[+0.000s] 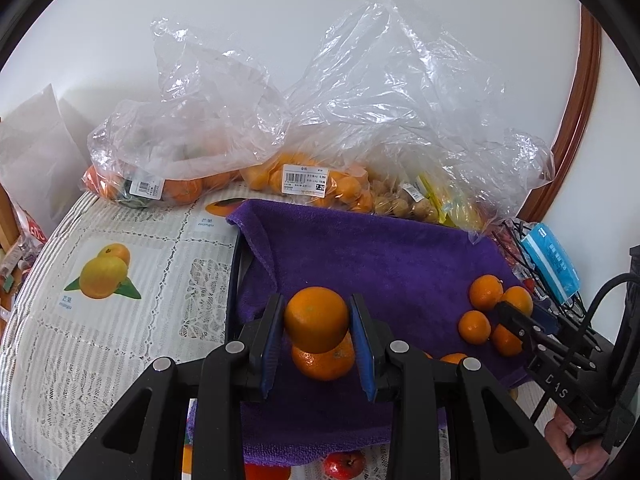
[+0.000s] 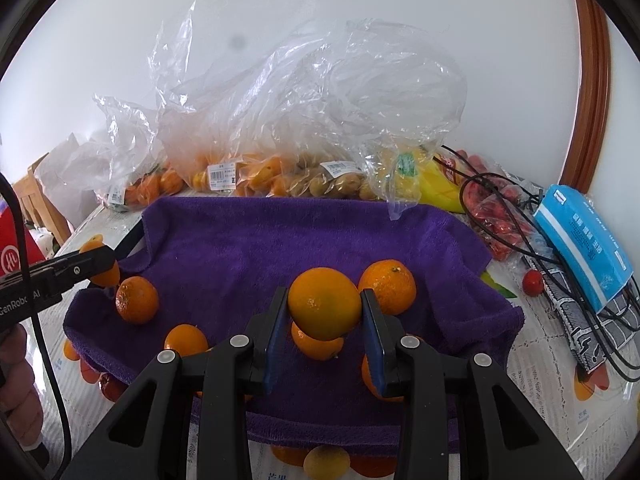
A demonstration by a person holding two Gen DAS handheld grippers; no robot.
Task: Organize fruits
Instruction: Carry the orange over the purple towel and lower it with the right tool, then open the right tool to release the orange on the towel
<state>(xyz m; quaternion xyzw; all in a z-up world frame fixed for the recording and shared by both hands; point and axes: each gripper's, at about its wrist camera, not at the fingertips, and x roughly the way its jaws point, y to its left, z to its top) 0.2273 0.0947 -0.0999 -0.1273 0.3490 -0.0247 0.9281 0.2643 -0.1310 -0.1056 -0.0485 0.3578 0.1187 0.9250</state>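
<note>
Purple towel [image 1: 380, 264] | both jaws grasping oranges | price label [image 1: 304, 183] reads "7.26"

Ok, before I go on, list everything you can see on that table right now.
purple towel: one, purple, spread mid-table
loose oranges: about five, orange, on the towel
left orange: one, orange, in the left gripper
right orange: one, orange, in the right gripper
clear bags: several, clear, fruit inside, along the wall
blue pack: one, blue, right of the towel
small red fruit: one, red, beside the pack
black cable: one, black, looped near the pack
tablecloth: one, white lace with fruit prints, under everything
left gripper: black, blue pads, shut on its orange
right gripper: black, blue pads, shut on its orange
hands: two, at the gripper handles
</note>
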